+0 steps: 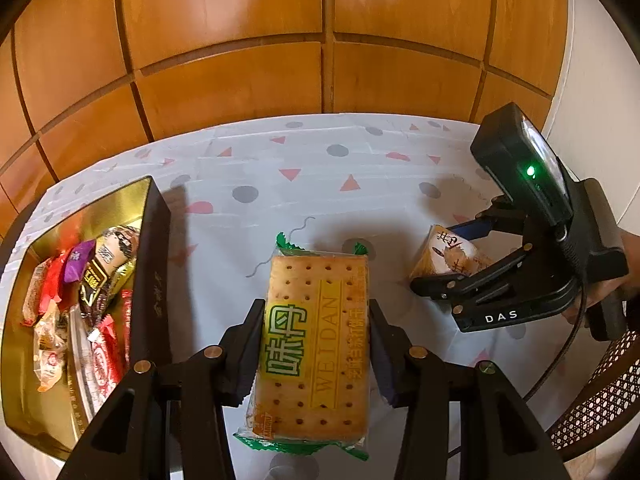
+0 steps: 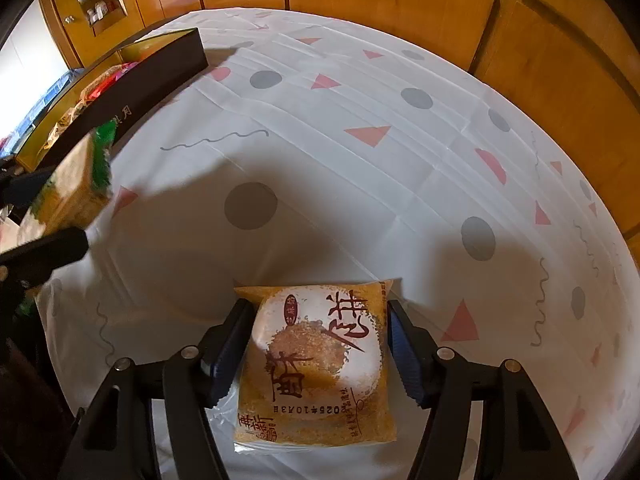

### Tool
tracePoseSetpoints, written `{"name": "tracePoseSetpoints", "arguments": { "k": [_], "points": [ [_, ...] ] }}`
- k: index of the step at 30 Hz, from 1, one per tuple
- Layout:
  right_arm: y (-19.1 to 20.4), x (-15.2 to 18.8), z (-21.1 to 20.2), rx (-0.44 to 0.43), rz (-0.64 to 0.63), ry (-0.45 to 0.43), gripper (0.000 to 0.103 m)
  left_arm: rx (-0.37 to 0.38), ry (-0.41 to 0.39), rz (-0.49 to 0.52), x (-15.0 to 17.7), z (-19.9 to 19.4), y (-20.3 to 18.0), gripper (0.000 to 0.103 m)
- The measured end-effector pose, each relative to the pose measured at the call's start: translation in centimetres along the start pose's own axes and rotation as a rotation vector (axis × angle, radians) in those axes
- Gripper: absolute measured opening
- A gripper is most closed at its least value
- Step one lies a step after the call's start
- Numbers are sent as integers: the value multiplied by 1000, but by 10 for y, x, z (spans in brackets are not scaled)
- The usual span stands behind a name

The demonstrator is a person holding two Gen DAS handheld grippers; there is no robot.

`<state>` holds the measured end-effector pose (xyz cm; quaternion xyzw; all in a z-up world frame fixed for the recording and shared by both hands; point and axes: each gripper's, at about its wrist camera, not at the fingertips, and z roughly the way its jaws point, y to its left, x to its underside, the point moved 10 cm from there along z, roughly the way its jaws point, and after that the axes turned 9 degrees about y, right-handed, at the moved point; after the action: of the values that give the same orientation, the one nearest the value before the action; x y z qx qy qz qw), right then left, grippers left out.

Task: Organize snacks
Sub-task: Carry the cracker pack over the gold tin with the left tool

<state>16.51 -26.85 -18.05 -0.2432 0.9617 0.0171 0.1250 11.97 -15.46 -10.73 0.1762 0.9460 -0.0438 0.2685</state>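
Note:
My left gripper (image 1: 317, 334) is shut on a cracker packet (image 1: 316, 344) with a green-edged wrapper and a yellow label, held above the table. My right gripper (image 2: 318, 344) is shut on a tan pastry packet (image 2: 316, 364) printed with brown characters. In the left wrist view the right gripper (image 1: 452, 254) shows at the right with the pastry packet (image 1: 448, 258) in it. In the right wrist view the left gripper (image 2: 52, 216) shows at the left edge with the cracker packet (image 2: 76, 184). A dark box with a gold lining (image 1: 150, 280) at the left holds several wrapped snacks (image 1: 86, 304).
The round table wears a white cloth (image 2: 340, 160) with grey dots and pink triangles. Wooden panelling (image 1: 280, 40) rises behind it. A cane chair back (image 1: 600, 400) stands at the right edge. The box (image 2: 132, 76) shows at the far left in the right wrist view.

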Motion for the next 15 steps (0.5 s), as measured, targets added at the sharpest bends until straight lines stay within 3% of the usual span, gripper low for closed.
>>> {"name": "tracePoseSetpoints", "arguments": {
  "k": [6, 15],
  "points": [
    [0, -1, 0, 16, -10, -2, 66, -68, -56, -8, -9, -19, 16, 48],
    [0, 1, -1, 14, -7, -11, 66, -211, -138, -80, -22, -54, 69, 48]
  ]
}}
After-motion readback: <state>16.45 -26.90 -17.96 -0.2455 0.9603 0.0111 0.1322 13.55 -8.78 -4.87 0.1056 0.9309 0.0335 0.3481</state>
